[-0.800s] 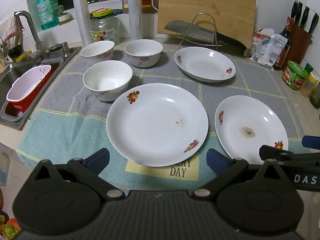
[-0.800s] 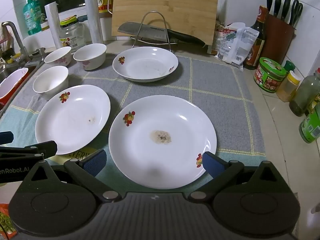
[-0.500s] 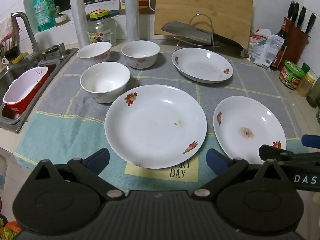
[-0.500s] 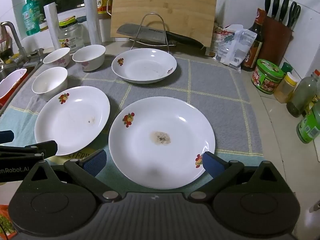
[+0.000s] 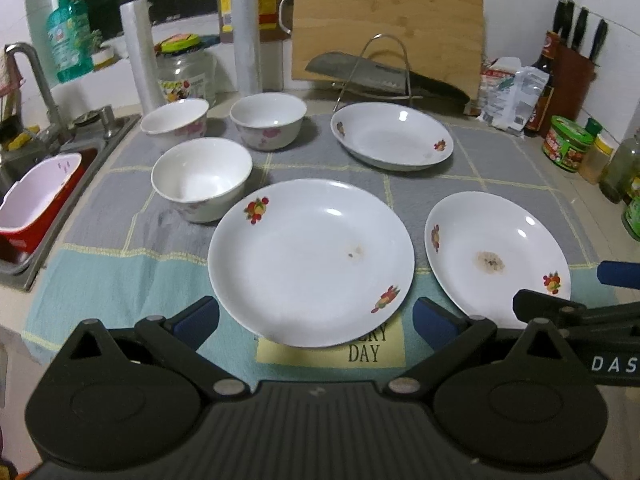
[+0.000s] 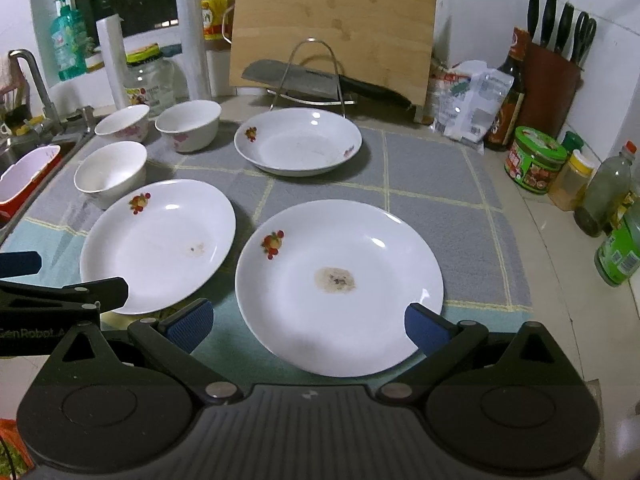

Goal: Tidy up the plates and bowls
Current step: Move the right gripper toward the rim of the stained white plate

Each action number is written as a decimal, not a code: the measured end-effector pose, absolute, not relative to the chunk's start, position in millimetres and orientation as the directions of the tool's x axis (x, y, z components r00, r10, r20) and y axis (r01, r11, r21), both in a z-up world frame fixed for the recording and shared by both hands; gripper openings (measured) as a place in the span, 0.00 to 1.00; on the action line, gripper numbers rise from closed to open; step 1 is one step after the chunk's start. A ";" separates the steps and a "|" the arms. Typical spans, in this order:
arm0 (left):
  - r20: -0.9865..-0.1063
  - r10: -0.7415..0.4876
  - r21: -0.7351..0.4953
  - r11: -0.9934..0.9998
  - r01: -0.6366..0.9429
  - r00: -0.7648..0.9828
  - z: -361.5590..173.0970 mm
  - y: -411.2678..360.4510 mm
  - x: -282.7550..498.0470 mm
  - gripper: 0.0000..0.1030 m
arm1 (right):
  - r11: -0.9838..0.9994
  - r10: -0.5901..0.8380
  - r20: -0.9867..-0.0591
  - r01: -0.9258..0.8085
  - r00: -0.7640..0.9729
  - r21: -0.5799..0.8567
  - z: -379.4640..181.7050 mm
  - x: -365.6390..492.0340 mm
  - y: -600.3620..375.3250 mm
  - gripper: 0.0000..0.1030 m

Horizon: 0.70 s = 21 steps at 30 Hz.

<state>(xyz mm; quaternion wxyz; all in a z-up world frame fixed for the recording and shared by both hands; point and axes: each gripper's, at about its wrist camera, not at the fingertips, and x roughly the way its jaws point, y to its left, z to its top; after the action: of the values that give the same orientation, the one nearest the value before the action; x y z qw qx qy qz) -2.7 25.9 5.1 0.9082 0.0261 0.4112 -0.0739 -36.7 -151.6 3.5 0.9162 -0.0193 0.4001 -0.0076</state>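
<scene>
Left gripper (image 5: 316,318) spread wide, empty, near rim of round white fruit-print plate (image 5: 311,262) between its blue pads; right gripper (image 6: 309,322) equally spread over stained white plate (image 6: 339,286); bare grey checked mat (image 6: 432,184) between plates and deep white dish (image 6: 298,141); three white bowls (image 5: 202,178) clustered far left.

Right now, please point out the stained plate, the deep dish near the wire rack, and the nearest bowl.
stained plate (image 6: 336,280), right wrist view, brown stain at centre.
deep dish (image 6: 298,144), right wrist view, inner floor.
nearest bowl (image 5: 200,178), left wrist view, inside.
</scene>
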 end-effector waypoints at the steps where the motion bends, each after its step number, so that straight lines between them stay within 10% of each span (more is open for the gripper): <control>1: -0.745 -0.125 -0.017 0.986 0.169 0.655 4.3 27.9 -3.2 0.99 | 0.999 -0.027 -0.725 -0.006 0.688 -0.042 3.4 -38.2 -150.6 1.00; 21: -0.679 -0.360 -0.055 0.894 0.445 0.640 -22.2 -14.5 -25.0 0.99 | 0.993 -0.103 -0.676 0.120 0.730 -0.021 -4.2 -48.2 -213.5 1.00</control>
<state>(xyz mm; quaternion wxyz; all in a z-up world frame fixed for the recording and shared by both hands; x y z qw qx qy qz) -25.0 -14.5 -22.2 0.9036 0.0585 0.3613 -0.2228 -48.2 -213.5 -4.2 0.9299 0.0122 0.3628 -0.0600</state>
